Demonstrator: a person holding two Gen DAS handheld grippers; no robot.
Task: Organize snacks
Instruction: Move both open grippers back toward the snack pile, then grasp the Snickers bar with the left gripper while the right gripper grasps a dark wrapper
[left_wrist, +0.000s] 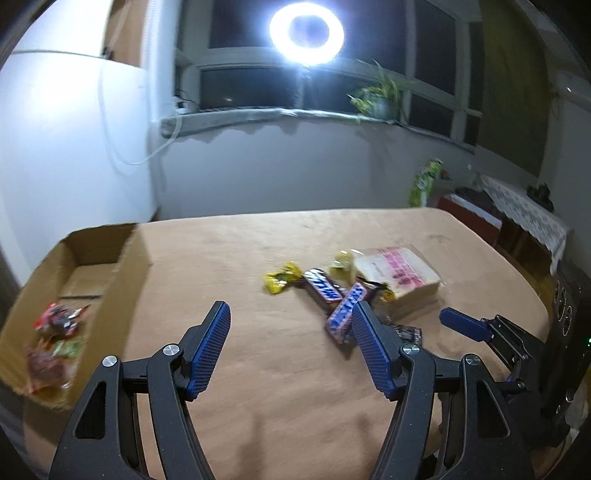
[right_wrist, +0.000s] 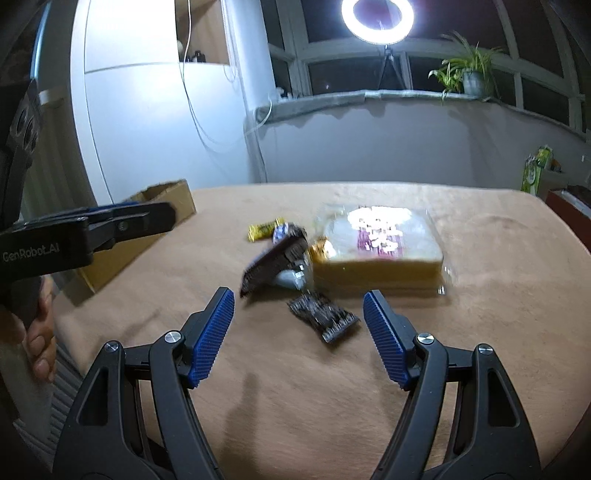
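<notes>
Left gripper (left_wrist: 291, 325) wide, holding nothing, above tan worktop (left_wrist: 258, 251). Right gripper (right_wrist: 299, 308) wide too, hovering over small dark snack packet (right_wrist: 323, 315). Snack pile mid-worktop: two blue candy bars (left_wrist: 334, 299) crossed, yellow wrappers (left_wrist: 280, 282) beside, bagged bread loaf (right_wrist: 376, 251) just behind (print blurred). Cardboard box (left_wrist: 122, 273) at left edge, few red-green snack packs (left_wrist: 55, 332) inside.

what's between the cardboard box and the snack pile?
Nothing: left wrist view shows bare table between the cardboard box and the snack pile.
</notes>
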